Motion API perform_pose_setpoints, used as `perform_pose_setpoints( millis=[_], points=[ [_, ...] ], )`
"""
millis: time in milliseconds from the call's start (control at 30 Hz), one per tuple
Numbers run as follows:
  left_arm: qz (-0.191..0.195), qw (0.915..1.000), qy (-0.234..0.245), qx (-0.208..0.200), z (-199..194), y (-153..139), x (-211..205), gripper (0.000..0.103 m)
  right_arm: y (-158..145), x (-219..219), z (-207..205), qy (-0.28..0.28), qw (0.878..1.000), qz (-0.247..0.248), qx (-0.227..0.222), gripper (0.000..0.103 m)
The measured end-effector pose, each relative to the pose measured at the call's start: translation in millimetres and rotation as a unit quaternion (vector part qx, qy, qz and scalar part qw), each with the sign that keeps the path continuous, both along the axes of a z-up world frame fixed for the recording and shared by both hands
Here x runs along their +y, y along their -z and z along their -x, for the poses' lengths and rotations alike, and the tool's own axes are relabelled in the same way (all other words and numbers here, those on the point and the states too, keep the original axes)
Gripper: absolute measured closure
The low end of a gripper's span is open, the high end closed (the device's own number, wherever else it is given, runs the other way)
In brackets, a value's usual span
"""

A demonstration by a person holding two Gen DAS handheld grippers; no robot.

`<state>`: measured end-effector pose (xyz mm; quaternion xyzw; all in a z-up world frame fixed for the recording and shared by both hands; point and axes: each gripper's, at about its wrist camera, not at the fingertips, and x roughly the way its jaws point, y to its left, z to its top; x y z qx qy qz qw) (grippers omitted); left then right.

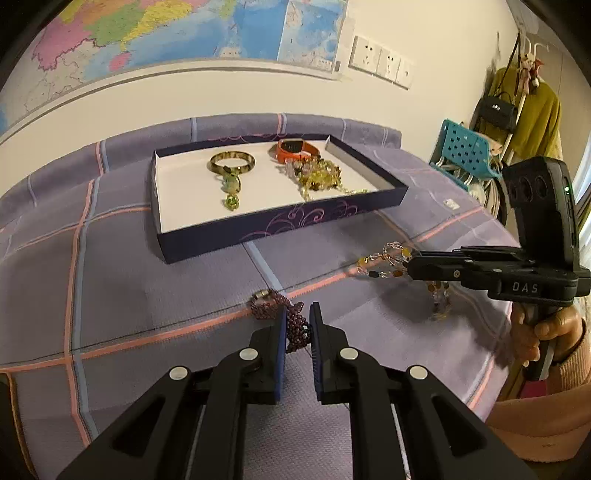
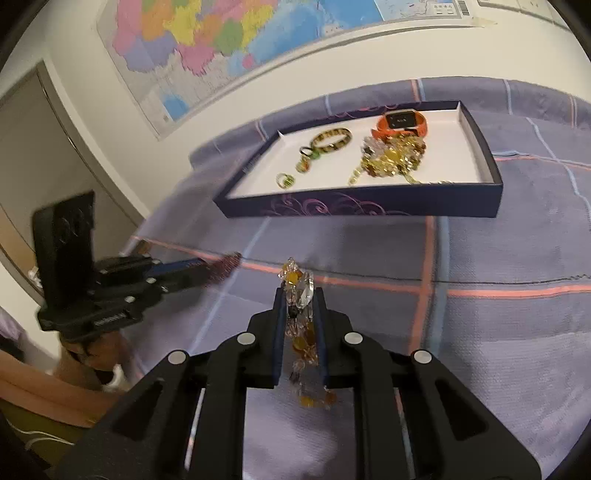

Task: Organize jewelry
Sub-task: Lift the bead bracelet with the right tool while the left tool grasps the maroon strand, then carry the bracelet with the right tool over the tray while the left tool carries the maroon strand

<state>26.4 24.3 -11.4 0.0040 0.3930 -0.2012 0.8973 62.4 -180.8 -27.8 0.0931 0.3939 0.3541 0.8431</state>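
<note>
A dark blue tray (image 1: 280, 225) (image 2: 369, 206) with a white floor holds a yellow-brown bangle (image 1: 232, 163) (image 2: 330, 139), an orange watch (image 1: 295, 149) (image 2: 400, 123), a heap of yellow beads (image 1: 319, 175) (image 2: 393, 157) and small green pendants (image 1: 231, 184). My left gripper (image 1: 297, 314) is shut on a purple bead bracelet (image 1: 280, 306) that lies on the cloth in front of the tray. My right gripper (image 2: 299, 299) is shut on an amber and clear bead bracelet (image 2: 301, 325) and holds it above the cloth; it also shows in the left wrist view (image 1: 388, 260).
A purple checked cloth (image 1: 110, 295) (image 2: 498, 314) covers the table. A wall with a map (image 1: 147, 33) stands behind the tray. A teal chair (image 1: 465, 151) and hanging clothes (image 1: 532, 110) are at the right. The table's edge curves down at the right.
</note>
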Motion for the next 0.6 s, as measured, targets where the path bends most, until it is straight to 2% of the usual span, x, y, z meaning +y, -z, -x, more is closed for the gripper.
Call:
perform_pose_setpoints(
  millis=[300,600],
  points=[
    [0.019,0.9998,-0.004,-0.008,3.0,-12.4,4.9,0.093,-17.8,-7.1,-3.0,-0.007,0.999,-0.053,0.001,0.089],
    [0.018,0.9995,-0.008,-0.024,4.6,-23.3,8.4,0.093,-26.2,-10.6,-3.1,-0.006,0.998,-0.061,-0.008,0.089]
  ],
)
